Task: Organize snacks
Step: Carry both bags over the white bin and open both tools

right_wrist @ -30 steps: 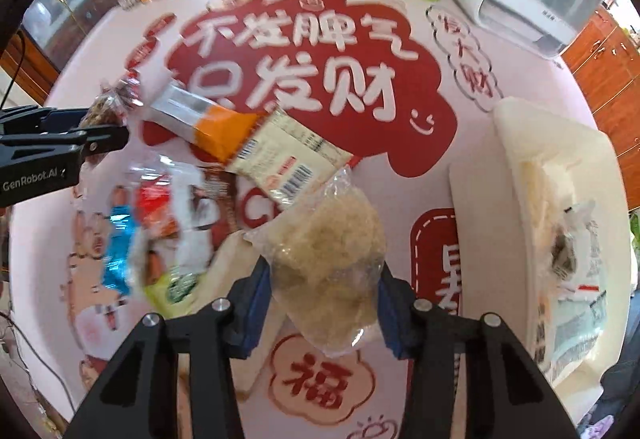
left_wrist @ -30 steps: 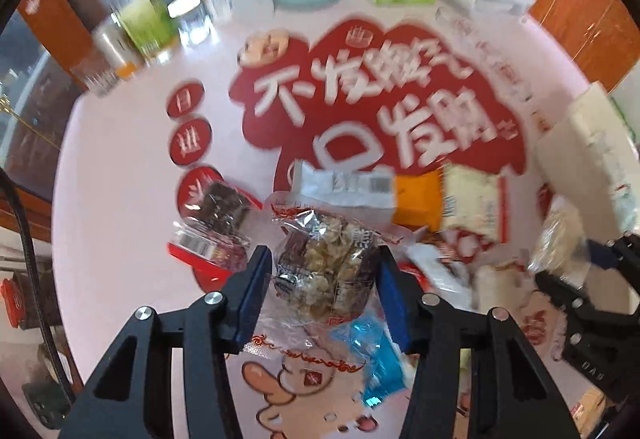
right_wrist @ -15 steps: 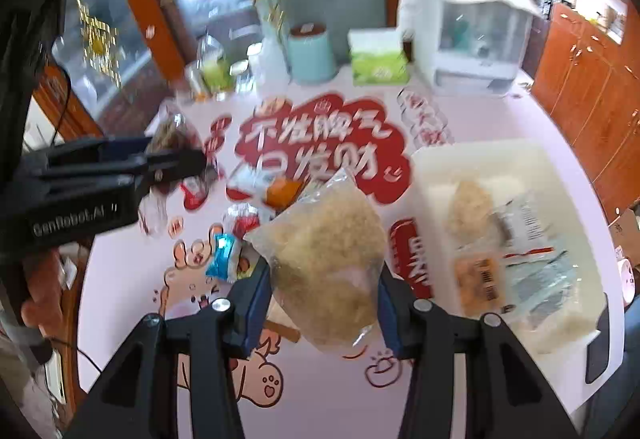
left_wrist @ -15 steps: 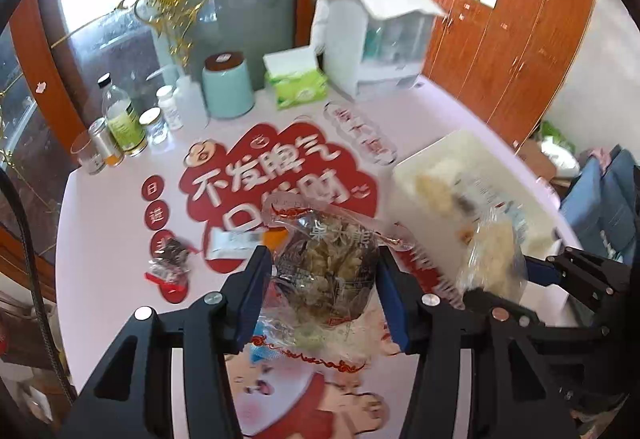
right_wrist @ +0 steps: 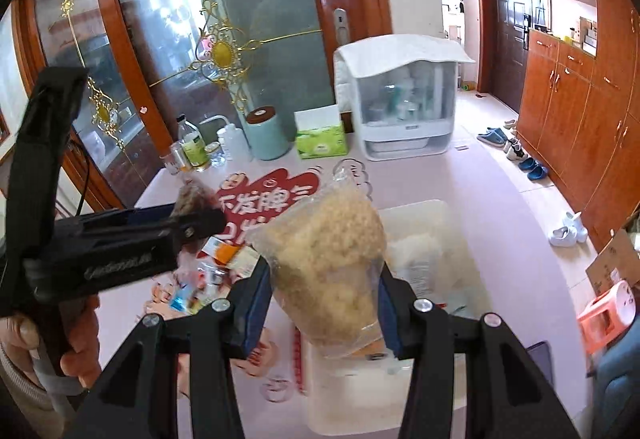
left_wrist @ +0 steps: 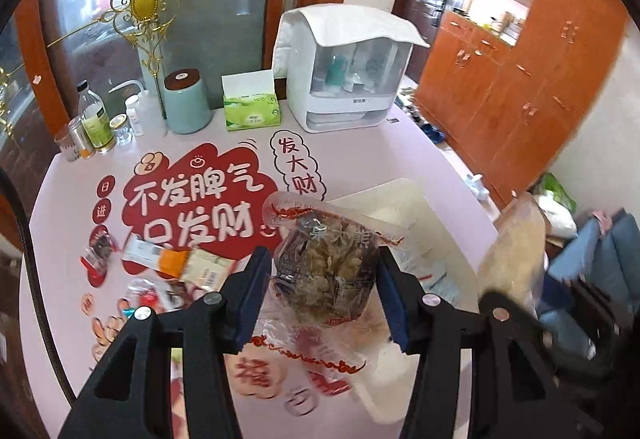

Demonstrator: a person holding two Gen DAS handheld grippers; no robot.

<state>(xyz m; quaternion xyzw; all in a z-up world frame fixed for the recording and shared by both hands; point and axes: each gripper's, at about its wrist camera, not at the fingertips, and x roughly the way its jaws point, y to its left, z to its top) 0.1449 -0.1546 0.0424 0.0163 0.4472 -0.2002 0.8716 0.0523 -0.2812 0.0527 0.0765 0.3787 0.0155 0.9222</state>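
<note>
Your left claw (left_wrist: 326,295) is clenched on a clear packet of mixed nuts (left_wrist: 328,275), the blue pads pressing its two sides so the bulk stands up between them and the loose crimped ends flap free above and below. Your right claw (right_wrist: 324,291) grasps a clear bag of pale crumbs (right_wrist: 324,259) the same way, squeezed at its lower half with the fuller top standing above the pads. Gripping each across the middle is probably why neither bag sags or swings.

Both packets hang in the air over the counter (left_wrist: 80,319), clear of its surface. Below them, on the right, sits the white bin (right_wrist: 436,215), which already has a few wrapped snacks in it; that looks like where you are sorting things. From the right wrist view the crumb bag is nearly over the bin's near edge, while the nut packet is over the bin's left side.

More packets, an orange-and-white one (left_wrist: 176,259) among them, lie loose on the counter's left half, so the job is partly done.

Next, I'd judge, bring each claw lower over the bin before letting go, since a light bag dropped from height could land on the rim.
</note>
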